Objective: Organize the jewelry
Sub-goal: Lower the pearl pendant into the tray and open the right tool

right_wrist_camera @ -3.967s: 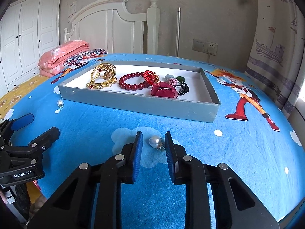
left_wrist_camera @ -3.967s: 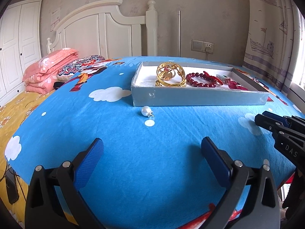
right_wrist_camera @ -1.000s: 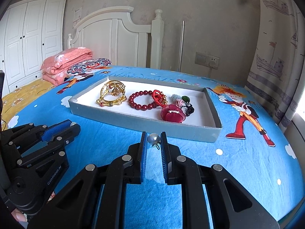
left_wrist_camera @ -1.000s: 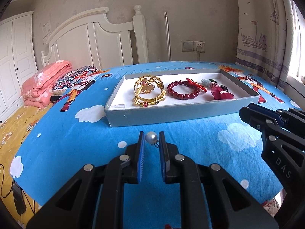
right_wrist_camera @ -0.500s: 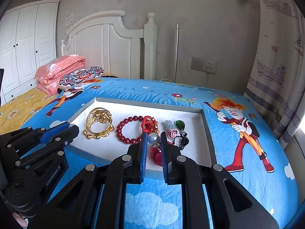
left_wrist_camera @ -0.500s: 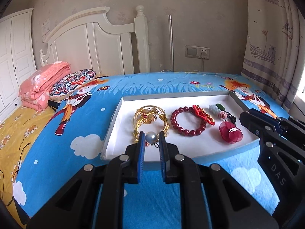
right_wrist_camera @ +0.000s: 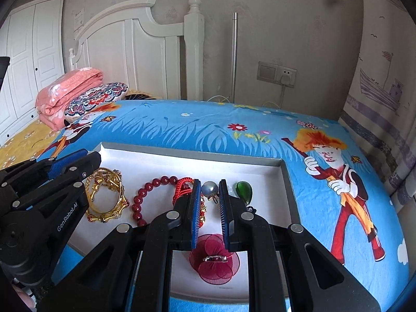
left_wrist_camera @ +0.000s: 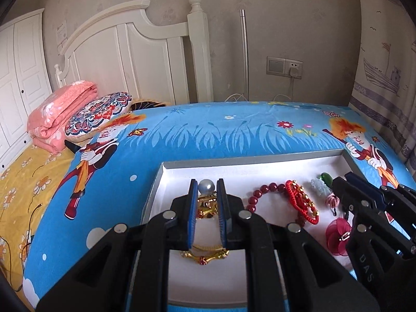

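A shallow grey tray (left_wrist_camera: 249, 160) with a white floor lies on the blue bedsheet. My left gripper (left_wrist_camera: 206, 186) is shut on a pearl earring (left_wrist_camera: 206, 185) and hangs over the tray's left part, above a gold bangle (left_wrist_camera: 205, 254). My right gripper (right_wrist_camera: 210, 188) is shut on a second pearl earring (right_wrist_camera: 210, 188) over the tray's right part (right_wrist_camera: 288, 182). In the tray lie a gold bangle (right_wrist_camera: 105, 197), a red bead bracelet (right_wrist_camera: 145, 195), a red cord knot (left_wrist_camera: 301, 202), a green pendant (right_wrist_camera: 243, 189) and a red mesh flower with a ring (right_wrist_camera: 215, 261).
The bed carries a blue cartoon sheet (left_wrist_camera: 208, 130). Folded pink bedding (left_wrist_camera: 59, 114) and a patterned pillow (left_wrist_camera: 98, 111) lie at the back left by the white headboard (left_wrist_camera: 135, 52). A curtain (right_wrist_camera: 384, 78) hangs at the right; a wall socket (left_wrist_camera: 284, 66) is behind.
Both grippers have moved forward and up with their pearl earrings, from in front of the tray's near wall to over the inside of the tray. The jaws stayed shut.
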Tool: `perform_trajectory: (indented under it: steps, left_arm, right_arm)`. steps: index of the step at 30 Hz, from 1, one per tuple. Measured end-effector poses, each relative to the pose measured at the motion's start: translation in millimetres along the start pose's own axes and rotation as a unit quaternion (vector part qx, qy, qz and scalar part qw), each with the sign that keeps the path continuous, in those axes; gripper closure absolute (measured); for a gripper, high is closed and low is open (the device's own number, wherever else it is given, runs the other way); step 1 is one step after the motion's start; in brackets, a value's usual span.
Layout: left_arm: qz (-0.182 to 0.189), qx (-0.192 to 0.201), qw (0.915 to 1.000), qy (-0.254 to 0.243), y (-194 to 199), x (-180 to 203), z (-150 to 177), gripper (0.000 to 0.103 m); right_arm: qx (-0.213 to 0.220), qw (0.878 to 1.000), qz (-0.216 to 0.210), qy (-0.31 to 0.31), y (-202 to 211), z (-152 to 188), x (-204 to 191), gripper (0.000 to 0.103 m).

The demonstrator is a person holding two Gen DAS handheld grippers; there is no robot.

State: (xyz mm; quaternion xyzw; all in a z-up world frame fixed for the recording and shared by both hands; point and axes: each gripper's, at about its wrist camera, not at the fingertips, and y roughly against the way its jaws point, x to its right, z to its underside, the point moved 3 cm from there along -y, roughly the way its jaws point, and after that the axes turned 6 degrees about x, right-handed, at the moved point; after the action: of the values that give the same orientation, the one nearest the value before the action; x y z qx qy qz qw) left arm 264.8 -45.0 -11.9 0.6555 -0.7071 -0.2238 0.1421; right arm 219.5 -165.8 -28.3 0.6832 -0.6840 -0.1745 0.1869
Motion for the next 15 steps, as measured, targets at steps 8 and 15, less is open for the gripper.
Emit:
perform_trajectory:
  steps: [8, 15]
  left_arm:
    - [-0.008, -0.006, 0.9999, 0.002, -8, -2, 1, 0.089]
    - [-0.010, -0.005, 0.9999, 0.008, -7, -6, 0, 0.089]
  right_arm:
    - [0.000, 1.000, 0.006, 0.018, -6, -5, -11, 0.089]
    - [-0.003, 1.000, 0.013, 0.021, -12, -7, -12, 0.088]
